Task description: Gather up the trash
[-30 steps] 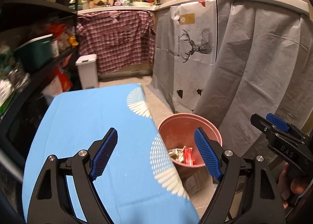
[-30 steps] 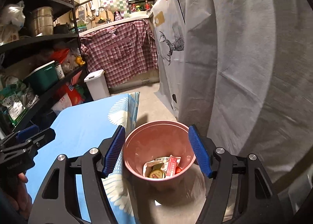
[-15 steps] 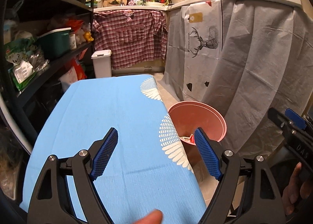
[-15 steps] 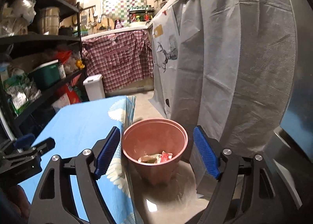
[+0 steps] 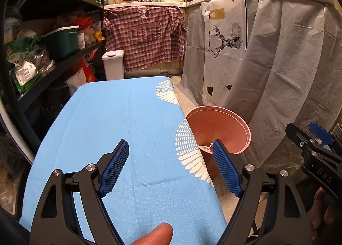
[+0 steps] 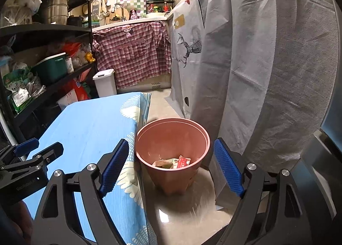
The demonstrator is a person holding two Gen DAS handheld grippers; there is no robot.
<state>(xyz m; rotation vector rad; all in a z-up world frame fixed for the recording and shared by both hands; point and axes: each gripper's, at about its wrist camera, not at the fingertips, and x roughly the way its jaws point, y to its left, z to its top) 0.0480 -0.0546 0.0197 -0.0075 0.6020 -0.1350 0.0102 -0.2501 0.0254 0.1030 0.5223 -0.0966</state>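
Observation:
A pink bin (image 6: 173,135) stands on the floor beside the table's right edge, with several wrappers (image 6: 173,162) at its bottom. In the left wrist view the bin (image 5: 220,125) shows past the table edge. My left gripper (image 5: 171,168) is open and empty above the blue tablecloth (image 5: 119,121). My right gripper (image 6: 171,168) is open and empty, low over the floor in front of the bin. Each gripper shows at the edge of the other's view. No loose trash shows on the table.
A grey cloth with a deer print (image 5: 267,56) hangs from the counter on the right. Black shelves (image 5: 42,52) with boxes and bags line the left. A white lidded bin (image 5: 113,65) and a hanging plaid shirt (image 5: 143,35) are at the back.
Both grippers have pulled back and lowered away from the bin. The left one now looks along the table instead of down at the bin. Both stay open.

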